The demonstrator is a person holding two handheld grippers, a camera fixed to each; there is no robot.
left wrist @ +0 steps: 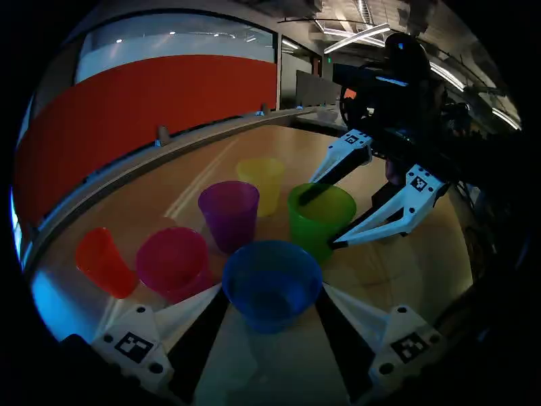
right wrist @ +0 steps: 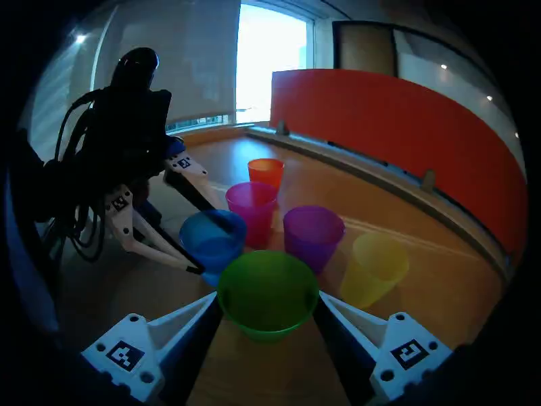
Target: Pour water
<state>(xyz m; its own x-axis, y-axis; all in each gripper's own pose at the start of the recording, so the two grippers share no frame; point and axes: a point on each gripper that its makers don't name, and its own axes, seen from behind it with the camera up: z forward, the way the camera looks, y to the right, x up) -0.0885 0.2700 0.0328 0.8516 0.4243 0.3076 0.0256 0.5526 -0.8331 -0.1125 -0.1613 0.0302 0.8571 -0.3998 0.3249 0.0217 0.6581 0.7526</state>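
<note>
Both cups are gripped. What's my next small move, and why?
Probably lift the green cup straight up a little. The right gripper looks closed on it, the left gripper on the blue cup, the two cups almost touching and the purple cup close by. Height first should let green tilt over blue without knocking neighbours. I can't tell which holds water.

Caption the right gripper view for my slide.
Right gripper grips the green cup; opposite, left gripper grips the blue cup.
</note>
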